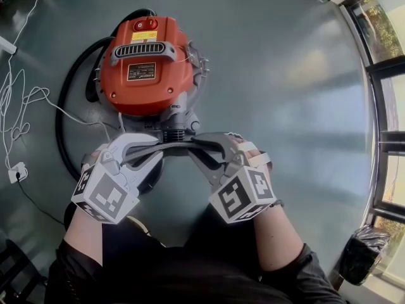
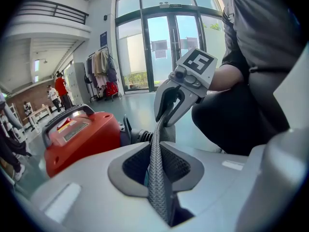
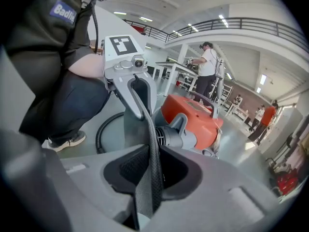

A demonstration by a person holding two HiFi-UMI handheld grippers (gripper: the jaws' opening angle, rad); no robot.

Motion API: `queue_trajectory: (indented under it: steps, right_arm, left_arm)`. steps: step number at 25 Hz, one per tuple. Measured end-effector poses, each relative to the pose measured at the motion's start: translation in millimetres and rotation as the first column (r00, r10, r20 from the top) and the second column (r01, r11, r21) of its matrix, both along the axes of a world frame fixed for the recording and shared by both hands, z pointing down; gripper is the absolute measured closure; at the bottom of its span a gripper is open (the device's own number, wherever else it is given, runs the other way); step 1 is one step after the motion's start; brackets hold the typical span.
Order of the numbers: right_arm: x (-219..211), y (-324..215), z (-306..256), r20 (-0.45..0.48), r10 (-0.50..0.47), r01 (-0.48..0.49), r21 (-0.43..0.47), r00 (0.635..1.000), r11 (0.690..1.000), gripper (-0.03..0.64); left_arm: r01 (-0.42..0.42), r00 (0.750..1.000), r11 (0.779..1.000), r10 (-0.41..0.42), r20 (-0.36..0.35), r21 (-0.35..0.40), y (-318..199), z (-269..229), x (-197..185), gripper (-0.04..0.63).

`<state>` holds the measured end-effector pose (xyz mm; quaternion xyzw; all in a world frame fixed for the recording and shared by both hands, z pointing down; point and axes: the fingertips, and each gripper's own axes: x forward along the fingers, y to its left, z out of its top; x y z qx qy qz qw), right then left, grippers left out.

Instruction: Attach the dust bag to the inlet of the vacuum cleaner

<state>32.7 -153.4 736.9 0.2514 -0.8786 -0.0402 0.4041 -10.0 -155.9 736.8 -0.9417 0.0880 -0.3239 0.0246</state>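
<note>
An orange vacuum cleaner (image 1: 147,65) stands on the grey floor, its grey ribbed inlet (image 1: 174,130) facing me. Just in front of the inlet, the grey dust bag's mouth (image 1: 172,147) is stretched flat between both grippers. My left gripper (image 1: 144,147) is shut on the bag's left edge, and my right gripper (image 1: 207,145) is shut on its right edge. In the left gripper view the mesh fabric (image 2: 157,173) runs from my jaws across to the right gripper (image 2: 170,111), with the inlet (image 2: 140,136) just behind. The right gripper view shows the same band (image 3: 152,170) and the inlet (image 3: 170,136).
A black hose (image 1: 62,116) loops round the vacuum's left side. A white cable (image 1: 22,100) and a plug block (image 1: 16,171) lie at the far left. Glass window frames (image 1: 385,106) line the right, with a dark bundle (image 1: 361,253) below them. People stand far off.
</note>
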Motion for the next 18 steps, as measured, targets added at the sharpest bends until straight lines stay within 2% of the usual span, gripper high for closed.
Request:
queue_trajectory:
  steps: [4, 9, 16, 18]
  right_arm:
    - [2, -1, 3, -0.019, 0.005, -0.005, 0.009, 1.0, 1.0, 0.552]
    - [10, 0, 10, 0.039, 0.042, -0.042, -0.023, 0.998, 0.999, 0.551]
    - [5, -5, 12, -0.043, 0.008, -0.007, 0.019, 0.999, 1.0, 0.542]
    - [5, -8, 11, -0.051, 0.013, -0.012, 0.03, 0.999, 0.999, 0.513]
  left_arm:
    - [0.022, 1.0, 1.0, -0.022, 0.006, -0.004, -3, 5, 2, 0.52]
    - [0.026, 0.999, 1.0, -0.026, 0.033, 0.011, -8, 9, 12, 0.5]
    - [0.036, 0.999, 0.999, -0.036, 0.025, 0.031, -7, 12, 7, 0.5]
    - [0.042, 0.999, 0.998, -0.044, 0.025, 0.042, -7, 12, 5, 0.5]
